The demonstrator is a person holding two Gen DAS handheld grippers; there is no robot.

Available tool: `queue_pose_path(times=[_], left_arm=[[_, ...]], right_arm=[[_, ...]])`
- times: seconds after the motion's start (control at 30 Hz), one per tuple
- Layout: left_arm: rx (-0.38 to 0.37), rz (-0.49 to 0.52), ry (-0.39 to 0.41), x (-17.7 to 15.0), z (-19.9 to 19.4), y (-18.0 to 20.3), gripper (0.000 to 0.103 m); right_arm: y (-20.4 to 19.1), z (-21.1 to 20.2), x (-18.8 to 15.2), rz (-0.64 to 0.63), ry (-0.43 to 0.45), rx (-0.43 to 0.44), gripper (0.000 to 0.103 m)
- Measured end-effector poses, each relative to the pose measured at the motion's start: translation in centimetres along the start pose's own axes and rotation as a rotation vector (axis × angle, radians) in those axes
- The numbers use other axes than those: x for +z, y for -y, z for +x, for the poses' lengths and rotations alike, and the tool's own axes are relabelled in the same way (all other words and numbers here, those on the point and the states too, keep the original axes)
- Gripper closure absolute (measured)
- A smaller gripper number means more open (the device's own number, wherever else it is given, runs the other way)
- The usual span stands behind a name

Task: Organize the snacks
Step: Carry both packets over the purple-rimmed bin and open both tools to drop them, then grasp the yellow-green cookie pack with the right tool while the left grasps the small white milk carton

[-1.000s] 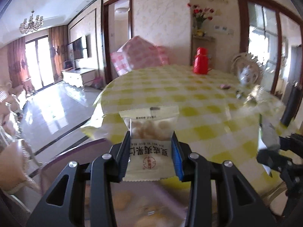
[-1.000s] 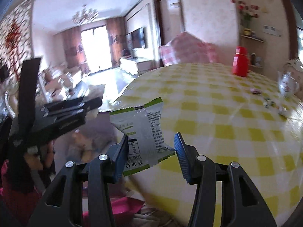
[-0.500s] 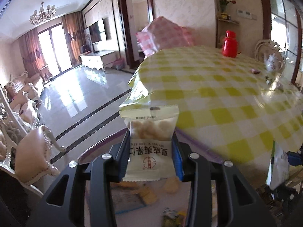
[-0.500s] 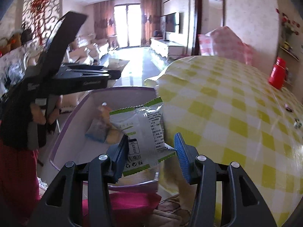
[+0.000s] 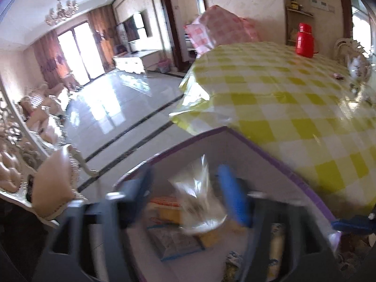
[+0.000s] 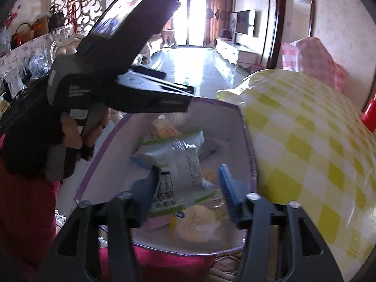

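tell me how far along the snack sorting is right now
Done: several snacks already lie in the purple-rimmed box beside the table. In hand: the left gripper stands open over the box with a blurred clear packet between its fingers, apparently just let go; the right gripper is over the box with a green-and-white packet between its fingers. Left: a few small items remain near the teapot.

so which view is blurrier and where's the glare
Left wrist view: heavy motion blur smears the left gripper and snack packet; the floor glares white. Right wrist view: sharper, the green packet only slightly soft; the balcony door is blown out.
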State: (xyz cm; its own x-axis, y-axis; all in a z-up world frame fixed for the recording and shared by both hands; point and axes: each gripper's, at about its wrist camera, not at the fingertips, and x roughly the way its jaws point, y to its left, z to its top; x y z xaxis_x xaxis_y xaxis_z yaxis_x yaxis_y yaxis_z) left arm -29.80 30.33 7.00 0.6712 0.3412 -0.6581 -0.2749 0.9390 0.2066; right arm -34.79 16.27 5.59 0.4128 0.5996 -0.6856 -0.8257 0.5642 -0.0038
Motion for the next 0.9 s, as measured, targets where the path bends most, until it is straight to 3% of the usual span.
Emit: queue_pose_path(times=[0.07,0.27,0.6,0.8,0.9], left_arm=[[0.056,0.016,0.009,0.0,0.1,0.0,0.015],[0.048,0.018,0.028,0.1,0.0,0.6,0.013],[0.021,0.094,0.069,0.5,-0.6,4.8,0.009],[-0.066,0.121,0.097,2.2,-1.9,10.6,0.007],[-0.177,0.148,0.12,3.8,-3.2,15.8,0.002]], right_arm=[[0.0,-0.3,-0.2,0.003,0.019,0.01,0.028],[2.5,-1.9,-1.1,0.062,0.055,-0.039,0.026],[12.2,-6.2,-5.5,0.346,0.127,-0.12,0.018],[18.7,-8.9,-9.6,0.508,0.135,-0.226,0.017],[21.8,-10.2,-11.5,0.576,0.134,-0.312,0.015]])
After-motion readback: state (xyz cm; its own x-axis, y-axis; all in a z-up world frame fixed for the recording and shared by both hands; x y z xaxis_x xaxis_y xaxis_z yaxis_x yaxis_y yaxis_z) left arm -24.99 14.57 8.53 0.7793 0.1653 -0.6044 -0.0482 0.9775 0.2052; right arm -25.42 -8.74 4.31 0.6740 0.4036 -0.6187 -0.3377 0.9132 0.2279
